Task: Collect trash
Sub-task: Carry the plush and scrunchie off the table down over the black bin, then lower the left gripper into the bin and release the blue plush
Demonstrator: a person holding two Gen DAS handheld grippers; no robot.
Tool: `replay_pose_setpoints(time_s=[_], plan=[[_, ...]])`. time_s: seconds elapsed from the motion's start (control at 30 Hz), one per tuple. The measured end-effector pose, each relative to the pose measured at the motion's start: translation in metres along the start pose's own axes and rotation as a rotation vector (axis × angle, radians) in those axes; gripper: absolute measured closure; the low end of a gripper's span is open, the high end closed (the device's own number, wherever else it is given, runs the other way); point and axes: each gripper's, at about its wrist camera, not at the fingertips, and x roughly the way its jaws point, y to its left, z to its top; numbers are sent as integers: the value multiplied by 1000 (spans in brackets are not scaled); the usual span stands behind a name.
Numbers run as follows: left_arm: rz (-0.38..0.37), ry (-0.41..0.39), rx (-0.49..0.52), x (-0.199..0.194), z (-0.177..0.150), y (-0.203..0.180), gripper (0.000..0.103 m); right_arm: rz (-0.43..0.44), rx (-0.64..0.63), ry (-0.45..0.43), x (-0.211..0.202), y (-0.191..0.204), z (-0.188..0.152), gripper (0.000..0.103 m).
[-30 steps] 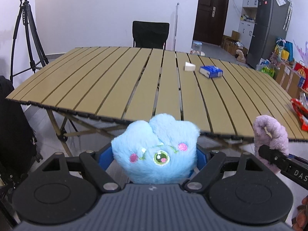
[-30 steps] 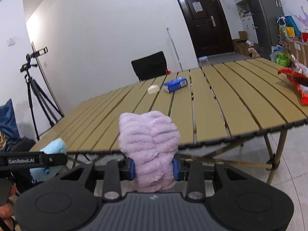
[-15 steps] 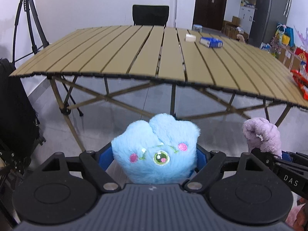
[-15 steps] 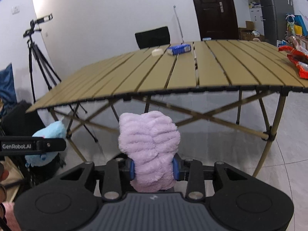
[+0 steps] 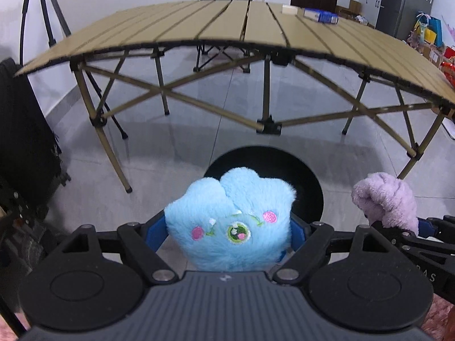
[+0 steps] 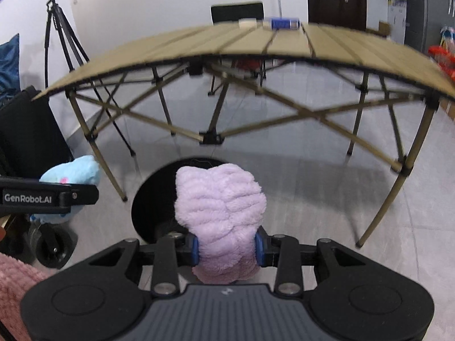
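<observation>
Left gripper was clenched on a blue plush; right gripper was clenched on a purple plush. Both were held low, in front of the table, above a round black bin on the floor. In the left view the blue plush covered the near part of the bin mouth; in the right view the bin sat behind and left of the purple plush. How high the plushes hung over the rim could not be told.

Judged step: dropping the held items into the bin. To do it well: centre each plush over the opening before letting go, not over the rim; lower close so the soft, light things don't bounce or catch on the edge. Keep the two grippers apart, maybe release one at a time. More trash looked left on the table: a blue box, a white block, a red wrapper at the right edge.
</observation>
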Motion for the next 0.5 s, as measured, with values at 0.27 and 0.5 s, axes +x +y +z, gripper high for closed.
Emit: replay_pose_setpoints(time_s=[0.27,0.5], plan=[[-22,82,-22,37,-32,12,21,-35,23,107,26,-6,-14,69],[-44,112,-19,49,-36,18,21,-66,27,179,47,-5,-21,69]])
